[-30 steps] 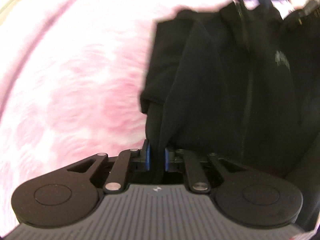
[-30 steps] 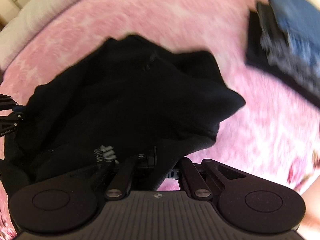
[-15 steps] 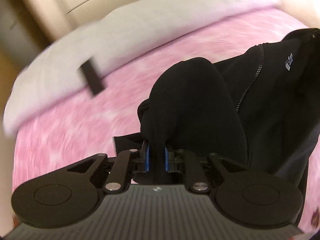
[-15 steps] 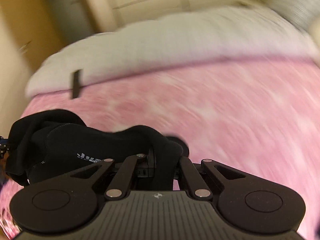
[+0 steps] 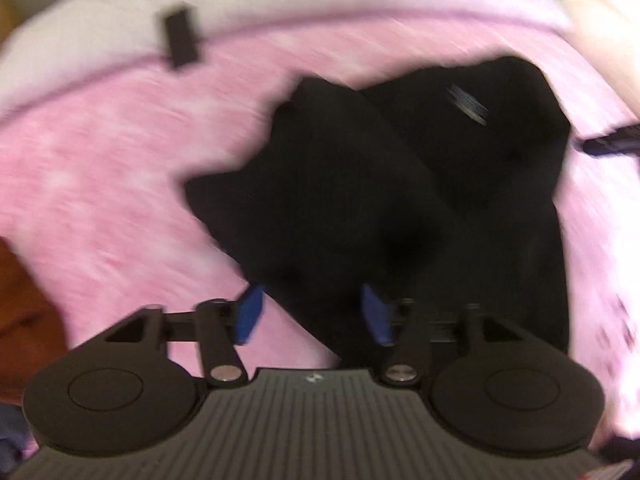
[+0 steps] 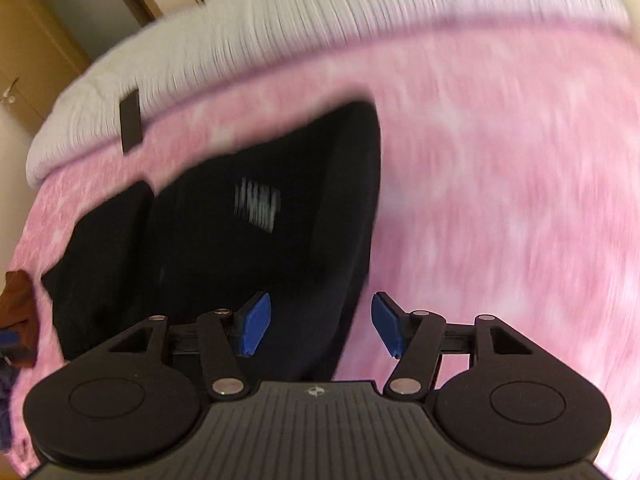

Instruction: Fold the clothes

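My left gripper is spread wide with its blue pads apart, gripping nothing; my right gripper stands just as wide. The black fleece jacket with a pale chest logo lies bunched on the pink mottled bedspread, right in front of both grippers.
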`<action>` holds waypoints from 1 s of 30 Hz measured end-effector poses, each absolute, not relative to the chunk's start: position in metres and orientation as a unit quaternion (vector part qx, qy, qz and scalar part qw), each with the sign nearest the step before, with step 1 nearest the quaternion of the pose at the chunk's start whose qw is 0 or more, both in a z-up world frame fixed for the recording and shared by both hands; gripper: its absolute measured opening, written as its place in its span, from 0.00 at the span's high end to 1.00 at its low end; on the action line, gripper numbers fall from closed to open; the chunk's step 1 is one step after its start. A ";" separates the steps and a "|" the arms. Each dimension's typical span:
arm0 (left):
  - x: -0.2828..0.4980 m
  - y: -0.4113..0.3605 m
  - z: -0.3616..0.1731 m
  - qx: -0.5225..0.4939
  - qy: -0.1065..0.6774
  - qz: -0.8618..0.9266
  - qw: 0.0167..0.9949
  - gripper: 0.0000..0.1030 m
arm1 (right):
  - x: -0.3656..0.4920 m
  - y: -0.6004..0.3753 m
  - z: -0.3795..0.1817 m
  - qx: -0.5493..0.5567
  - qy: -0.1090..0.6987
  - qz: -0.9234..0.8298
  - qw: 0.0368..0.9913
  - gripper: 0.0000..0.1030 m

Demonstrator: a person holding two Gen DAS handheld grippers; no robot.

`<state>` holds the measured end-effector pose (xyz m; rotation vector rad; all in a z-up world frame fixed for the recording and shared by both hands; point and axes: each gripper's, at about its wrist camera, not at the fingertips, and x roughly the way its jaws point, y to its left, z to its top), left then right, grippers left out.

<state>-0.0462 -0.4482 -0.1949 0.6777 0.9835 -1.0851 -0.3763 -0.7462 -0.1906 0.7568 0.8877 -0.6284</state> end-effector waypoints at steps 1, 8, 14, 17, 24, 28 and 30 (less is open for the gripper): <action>-0.053 -0.448 -0.206 0.312 0.448 -0.499 0.673 0.36 | -0.383 -0.735 -0.196 0.365 0.417 -0.293 0.779 0.42; -0.076 -0.462 -0.251 0.335 0.479 -0.537 0.607 0.84 | -0.412 -0.698 -0.226 0.463 0.407 -0.305 0.726 0.38; -0.142 -0.461 -0.191 0.295 0.456 -0.629 0.556 0.89 | -0.399 -0.709 -0.236 0.493 0.384 -0.287 0.726 0.27; -0.196 -0.465 -0.168 0.273 0.445 -0.682 0.513 0.89 | -0.396 -0.712 -0.240 0.519 0.385 -0.264 0.717 0.26; -0.321 -0.509 -0.145 0.226 0.406 -0.795 0.390 0.89 | -0.435 -0.726 -0.245 0.569 0.408 -0.213 0.681 0.26; -0.367 -0.549 -0.146 0.229 0.378 -0.825 0.353 0.89 | -0.461 -0.743 -0.248 0.552 0.452 -0.196 0.673 0.94; -0.387 -0.569 -0.147 0.233 0.365 -0.836 0.337 0.89 | -0.475 -0.756 -0.241 0.512 0.473 -0.213 0.684 0.97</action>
